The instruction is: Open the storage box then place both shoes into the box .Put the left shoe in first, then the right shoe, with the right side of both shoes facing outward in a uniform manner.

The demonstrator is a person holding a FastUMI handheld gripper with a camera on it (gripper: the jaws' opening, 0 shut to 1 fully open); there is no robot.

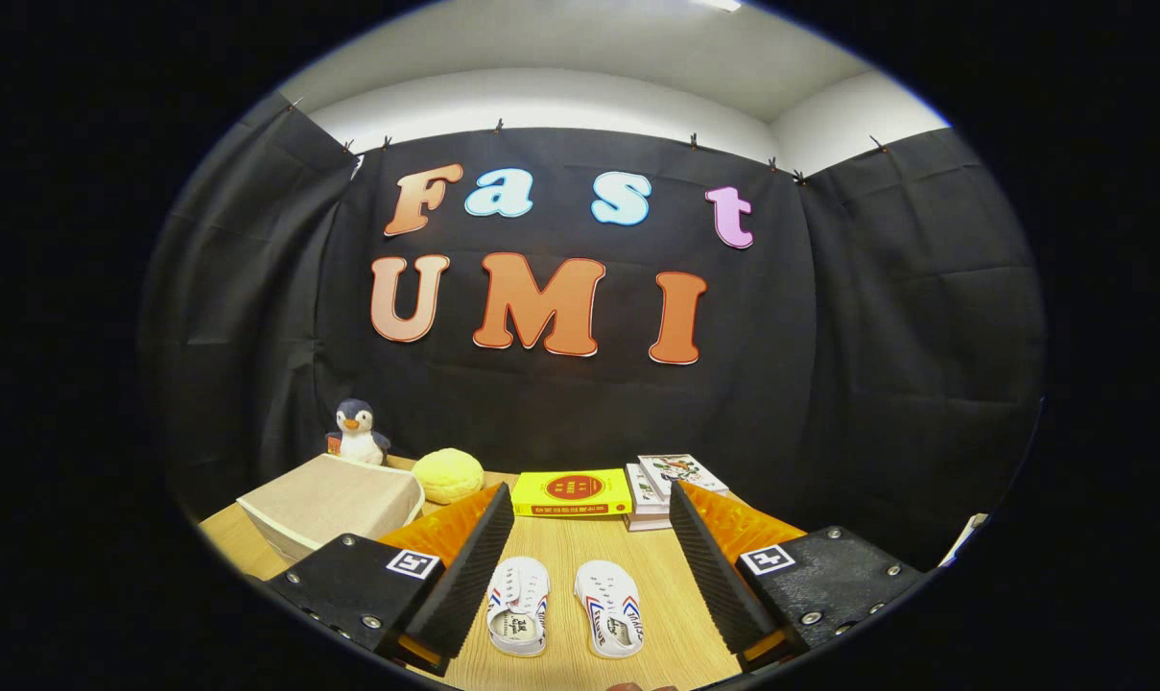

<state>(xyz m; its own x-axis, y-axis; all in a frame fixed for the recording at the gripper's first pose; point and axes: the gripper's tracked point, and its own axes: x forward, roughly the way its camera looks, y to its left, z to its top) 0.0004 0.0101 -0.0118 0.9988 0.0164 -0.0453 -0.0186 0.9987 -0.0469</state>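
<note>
Two small white shoes with red and blue stripes lie side by side on the wooden table, toes pointing away from me: the left one and the right one. Both sit low between my fingers. My gripper is open wide, nothing touching its fingers. The storage box, beige fabric with a pale trimmed lid, stands shut beyond my left finger, at the table's left side.
A plush penguin and a yellow round plush sit behind the box. A yellow book and a stack of books lie at the back of the table, against the black cloth wall.
</note>
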